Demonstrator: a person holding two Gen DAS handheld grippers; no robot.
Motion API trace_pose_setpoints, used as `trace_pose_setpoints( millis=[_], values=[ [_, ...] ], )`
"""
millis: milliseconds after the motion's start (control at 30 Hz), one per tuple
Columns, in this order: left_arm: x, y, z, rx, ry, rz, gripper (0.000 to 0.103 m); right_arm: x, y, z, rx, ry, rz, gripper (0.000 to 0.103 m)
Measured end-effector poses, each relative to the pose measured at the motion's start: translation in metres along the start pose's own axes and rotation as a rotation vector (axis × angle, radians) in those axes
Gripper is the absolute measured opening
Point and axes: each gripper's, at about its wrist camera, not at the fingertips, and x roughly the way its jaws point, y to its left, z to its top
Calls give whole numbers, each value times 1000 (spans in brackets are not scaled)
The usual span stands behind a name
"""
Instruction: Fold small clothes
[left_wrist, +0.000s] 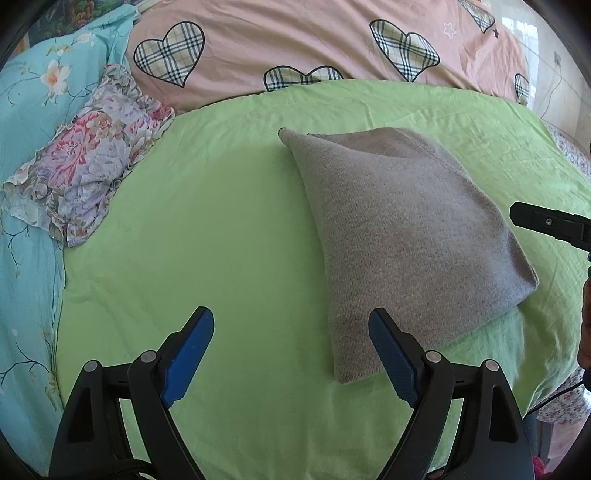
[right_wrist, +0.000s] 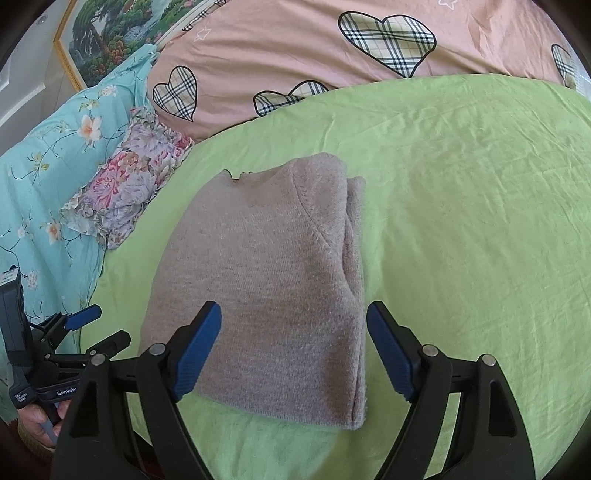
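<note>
While both tools hang over the near edge of the bed, neither one is gripping anything: the left gripper (left_wrist: 291, 350) has its blue pads spread wide above bare green sheet (left_wrist: 221, 258), and the right gripper (right_wrist: 293, 347) is just as widely spread, its fingers framing the near hem of the grey knitted garment (right_wrist: 266, 288). That garment lies already folded into a thick rectangular packet in the middle of the sheet, its long axis running from the near hem away toward the pillows, with a layered fold edge down its right side as the right wrist view shows it. The relation that matters is this: the packet sits directly ahead of and between the right jaws, whereas from the left tool it lies off to the right, with only its near left corner close to the right-hand pad. So the right hand looks the nearer and better aligned for any further pinch on the hem, and the left would have to shift rightward first. Judging by the neat shape, this piece seems close to finished. Farther off on the left, a crumpled floral garment (left_wrist: 88, 155) rests at the sheet's edge against the turquoise flowered bedding (left_wrist: 26, 110), perhaps next in line. Beyond everything lies the pink quilt (left_wrist: 295, 40) with plaid hearts.
</note>
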Motion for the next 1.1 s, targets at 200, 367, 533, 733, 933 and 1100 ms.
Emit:
trace_pose_setpoints(
  millis=[200, 367, 533, 733, 933, 1100],
  values=[
    [6, -2, 8, 3, -2, -16, 86, 11, -3, 7, 10, 11, 8, 81],
    [7, -5, 15, 8, -12, -11, 87, 12, -3, 9, 1, 9, 8, 81],
    [9, -8, 16, 27, -10, 9, 90, 14, 0, 7, -12, 21, -1, 81],
    [8, -9, 16, 35, -15, 22, 91, 13, 6, 2, -50, 31, -23, 82],
    [8, -8, 16, 22, -16, 17, 93, 12, 9, -4, -73, 40, -38, 84],
    [8, -8, 17, 18, -16, 18, 96, 11, 11, -6, -78, 39, -39, 85]
  ],
)
